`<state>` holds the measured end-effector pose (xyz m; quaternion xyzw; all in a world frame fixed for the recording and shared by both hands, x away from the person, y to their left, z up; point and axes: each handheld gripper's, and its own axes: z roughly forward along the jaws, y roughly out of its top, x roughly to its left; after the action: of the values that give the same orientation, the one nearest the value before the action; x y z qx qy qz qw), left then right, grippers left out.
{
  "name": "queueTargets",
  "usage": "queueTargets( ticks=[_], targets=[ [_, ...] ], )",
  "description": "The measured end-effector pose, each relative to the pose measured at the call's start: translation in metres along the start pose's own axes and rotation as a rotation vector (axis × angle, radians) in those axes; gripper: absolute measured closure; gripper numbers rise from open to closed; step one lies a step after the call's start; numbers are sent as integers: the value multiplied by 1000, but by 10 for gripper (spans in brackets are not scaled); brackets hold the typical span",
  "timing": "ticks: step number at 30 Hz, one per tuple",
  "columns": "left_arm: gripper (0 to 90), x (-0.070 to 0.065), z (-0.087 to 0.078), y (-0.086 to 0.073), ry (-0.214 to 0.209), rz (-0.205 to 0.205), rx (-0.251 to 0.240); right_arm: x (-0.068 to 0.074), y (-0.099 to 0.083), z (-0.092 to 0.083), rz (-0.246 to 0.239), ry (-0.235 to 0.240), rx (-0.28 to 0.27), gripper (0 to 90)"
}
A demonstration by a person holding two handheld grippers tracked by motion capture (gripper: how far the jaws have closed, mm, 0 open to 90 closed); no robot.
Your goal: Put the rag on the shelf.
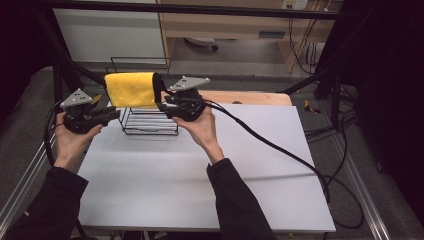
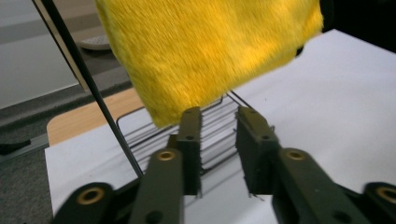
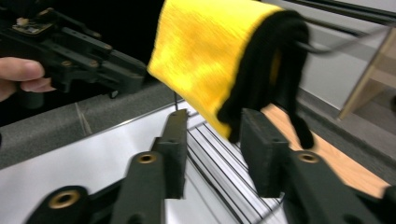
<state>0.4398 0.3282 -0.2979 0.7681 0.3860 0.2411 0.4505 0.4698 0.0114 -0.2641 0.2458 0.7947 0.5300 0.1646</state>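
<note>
While 2 grippers flank, 1 yellow cloth point(image 1: 131, 90), 1 wire rack point(image 1: 150, 121)

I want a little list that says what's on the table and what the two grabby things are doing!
Table: white tabletop
Rack: black wire rack standing at the far side of the table
Cloth: fluffy yellow cloth with a black edge, draped over the top of the rack
Left gripper: held at the cloth's left side, jaws open, holding nothing
Right gripper: held at the cloth's right side, jaws open by the black edge
Hands: one on each gripper
</note>
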Motion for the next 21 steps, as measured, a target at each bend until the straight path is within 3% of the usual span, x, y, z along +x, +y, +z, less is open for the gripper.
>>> queueTargets(
  ticks=[4, 10, 14, 21],
  targets=[
    [583, -8, 1, -11, -9, 14, 31, -9, -13, -23, 35, -10, 5, 527],
    [403, -22, 7, -24, -27, 4, 47, -26, -38, -62, 87, -50, 10, 364],
    [304, -31, 13, -32, -39, 18, 54, -35, -55, -85, 115, -72, 13, 286],
    [178, -47, 25, -52, -77, 10, 63, -54, -98, -123, 169, -118, 29, 142]
  ],
)
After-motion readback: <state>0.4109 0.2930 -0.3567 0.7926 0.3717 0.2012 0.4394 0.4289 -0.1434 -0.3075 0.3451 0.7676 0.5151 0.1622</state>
